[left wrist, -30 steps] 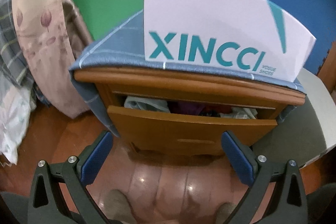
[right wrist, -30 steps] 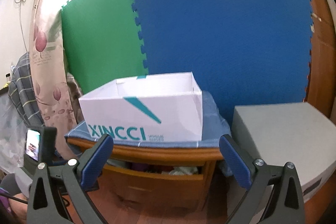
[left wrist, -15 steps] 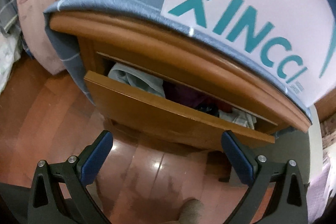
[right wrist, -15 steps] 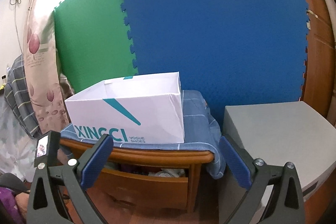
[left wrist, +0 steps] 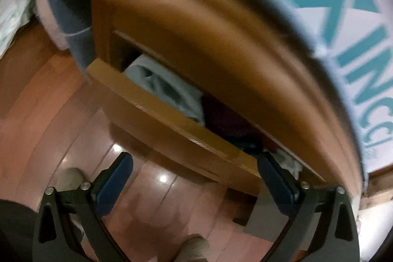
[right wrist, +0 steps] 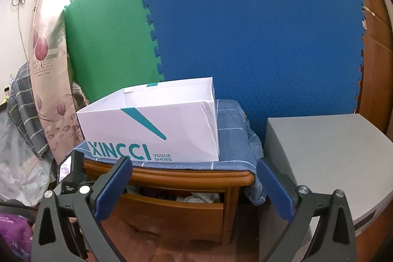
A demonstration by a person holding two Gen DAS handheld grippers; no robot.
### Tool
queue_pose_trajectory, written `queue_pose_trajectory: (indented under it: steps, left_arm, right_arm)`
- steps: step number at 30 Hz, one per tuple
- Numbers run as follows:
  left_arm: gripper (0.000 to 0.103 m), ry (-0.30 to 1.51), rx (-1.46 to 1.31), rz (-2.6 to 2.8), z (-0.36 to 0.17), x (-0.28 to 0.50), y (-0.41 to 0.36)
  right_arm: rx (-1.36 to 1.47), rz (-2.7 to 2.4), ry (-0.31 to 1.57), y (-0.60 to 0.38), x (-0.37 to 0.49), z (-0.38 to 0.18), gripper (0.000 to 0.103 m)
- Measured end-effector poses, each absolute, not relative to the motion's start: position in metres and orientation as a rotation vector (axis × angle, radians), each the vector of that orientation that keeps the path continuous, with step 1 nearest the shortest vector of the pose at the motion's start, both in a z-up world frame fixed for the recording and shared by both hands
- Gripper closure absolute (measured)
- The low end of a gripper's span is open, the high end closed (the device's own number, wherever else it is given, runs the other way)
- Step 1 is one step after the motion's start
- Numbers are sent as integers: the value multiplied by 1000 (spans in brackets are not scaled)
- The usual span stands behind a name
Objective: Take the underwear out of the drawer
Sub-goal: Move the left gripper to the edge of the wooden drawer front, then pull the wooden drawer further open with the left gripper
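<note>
Reaching | left tool spread, jaws just narrowing, empty, above open drawer | right tool spread, empty | underwear not yet lifted

Ahead of the right gripper, a shoe box sits on the cloth-covered nightstand; below it the open drawer holds underwear, beyond the left gripper.

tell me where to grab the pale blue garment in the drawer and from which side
Pinch the raised fold of the pale blue garment near the drawer's left end, coming from above and in front through the narrow gap: the tabletop overhangs, so only that bunched top is exposed.
</note>
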State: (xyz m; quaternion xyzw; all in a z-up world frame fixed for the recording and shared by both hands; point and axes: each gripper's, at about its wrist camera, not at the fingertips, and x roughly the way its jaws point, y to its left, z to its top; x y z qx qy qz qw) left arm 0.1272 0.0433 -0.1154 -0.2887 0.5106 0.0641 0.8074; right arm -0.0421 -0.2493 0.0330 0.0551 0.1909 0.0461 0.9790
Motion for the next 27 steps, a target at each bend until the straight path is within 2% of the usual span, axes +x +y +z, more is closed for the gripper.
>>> queue_pose_trajectory:
  steps: [2, 7, 8, 10, 11, 13, 18, 21, 23, 25, 26, 27]
  left_arm:
    - [18, 1126, -657, 135, -124, 130, 47]
    - [21, 1130, -716, 115, -128, 133, 56]
    - [27, 1119, -710, 112, -125, 132, 54]
    - [49, 1079, -721, 62, -122, 127, 51]
    - [66, 1067, -721, 26, -117, 124, 49]
    - [75, 1066, -676, 30, -110, 123, 45]
    - [84, 1021, -700, 27, -112, 115, 49]
    - [84, 1005, -722, 16, -112, 110, 55]
    - [93, 1031, -772, -23, -119, 112, 57]
    - [93, 1091, -763, -9, -127, 116, 62]
    - [83, 1119, -760, 20, -132, 120, 61]
    - [64, 1155, -779, 31, -138, 124, 62]
  right_arm:
    - [113, 93, 389, -249, -42, 32, 0]
    - [112, 92, 392, -249, -42, 31, 0]
    - [112, 91, 394, -249, -41, 31, 0]
    - [114, 91, 397, -249, -41, 30, 0]
    - [114, 91, 399, -249, -41, 30, 0]
    - [113, 88, 403, -250, -40, 29, 0]
    - [110, 88, 414, -250, -38, 27, 0]
    - [115, 89, 423, -250, -36, 26, 0]
    - [120, 89, 423, -251, -36, 26, 0]
    - [121, 91, 420, -251, -36, 27, 0]
    - [120, 94, 421, -250, -36, 27, 0]
    - [117, 98, 424, -250, -36, 26, 0]
